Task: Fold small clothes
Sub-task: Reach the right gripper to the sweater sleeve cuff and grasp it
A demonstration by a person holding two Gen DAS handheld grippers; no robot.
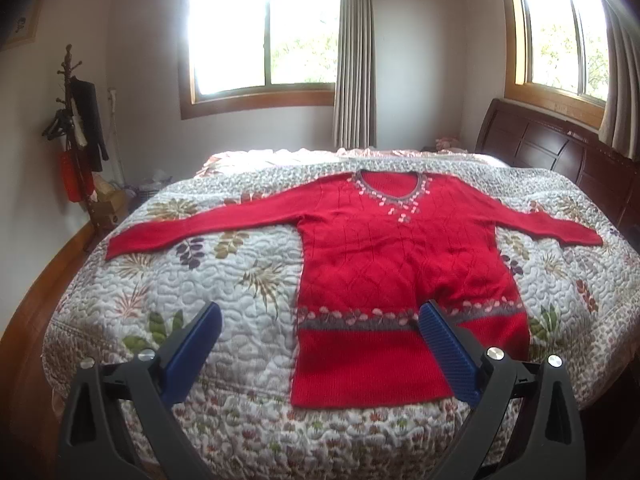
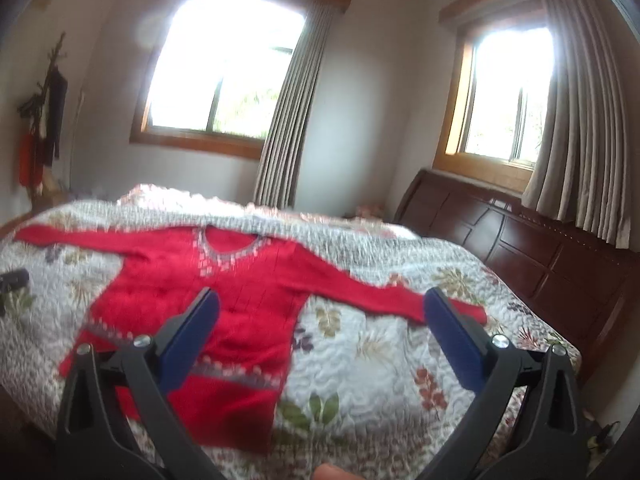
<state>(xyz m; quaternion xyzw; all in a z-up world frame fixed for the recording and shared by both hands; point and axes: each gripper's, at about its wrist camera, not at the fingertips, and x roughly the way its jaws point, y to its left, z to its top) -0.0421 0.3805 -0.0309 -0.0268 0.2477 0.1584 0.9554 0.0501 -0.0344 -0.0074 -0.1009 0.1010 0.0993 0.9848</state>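
A red knit sweater [image 1: 380,256] lies flat and face up on the quilted bed [image 1: 240,280], both long sleeves spread out sideways and its patterned hem nearest me. My left gripper [image 1: 320,312] hovers open above the hem's left part, holding nothing. In the right wrist view the same sweater [image 2: 224,280] appears blurred, its right sleeve [image 2: 380,296] stretching toward the headboard side. My right gripper [image 2: 320,300] hangs open above the sweater's right side, with nothing between its blue pads [image 2: 192,328]. The left gripper's tip [image 2: 14,280] shows at the far left edge.
A dark wooden headboard [image 2: 540,264] borders the bed on the right. A coat rack [image 1: 80,132] with hanging clothes stands by the left wall, with a basket [image 1: 152,190] beside the bed. Curtained windows [image 1: 264,40] are behind. The quilt's front edge drops off near me.
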